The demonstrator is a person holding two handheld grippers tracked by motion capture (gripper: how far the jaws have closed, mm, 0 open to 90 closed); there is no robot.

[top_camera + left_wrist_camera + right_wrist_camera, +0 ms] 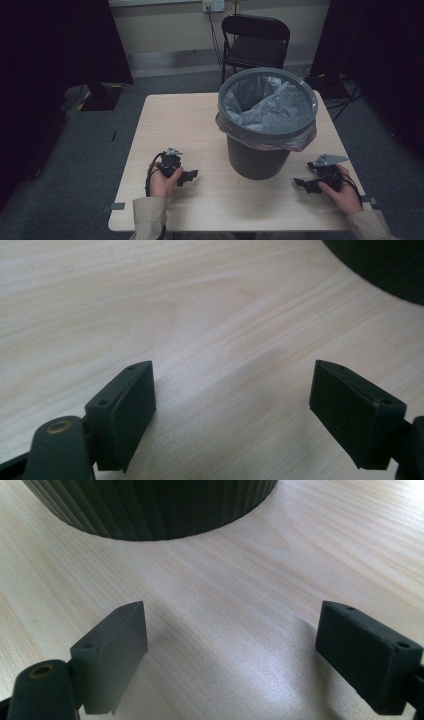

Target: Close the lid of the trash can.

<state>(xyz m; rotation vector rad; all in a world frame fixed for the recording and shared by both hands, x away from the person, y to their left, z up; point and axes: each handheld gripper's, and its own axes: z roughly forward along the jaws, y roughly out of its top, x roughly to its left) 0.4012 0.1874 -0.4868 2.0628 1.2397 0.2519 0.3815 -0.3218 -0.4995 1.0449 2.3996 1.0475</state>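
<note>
A grey ribbed waste bin (260, 145) with a clear liner bag (267, 102) stands on the light wooden table (185, 125), right of its middle. My left gripper (191, 175) rests low over the table near the front left, held in a hand, its jaws pointing right toward the bin. In the left gripper view the gripper (232, 405) is open over bare wood, with the bin's base (385, 265) at the top right. My right gripper (301, 184) sits at the front right, jaws pointing left. Its own view shows the gripper (232, 655) open, with the bin's ribbed base (155, 505) just ahead.
A black folding chair (255, 42) stands beyond the table's far edge. Dark curtains hang at both sides of the room. Cables and equipment (327, 82) lie on the grey carpet to the right, and a stand base (97, 95) sits on the floor at the left.
</note>
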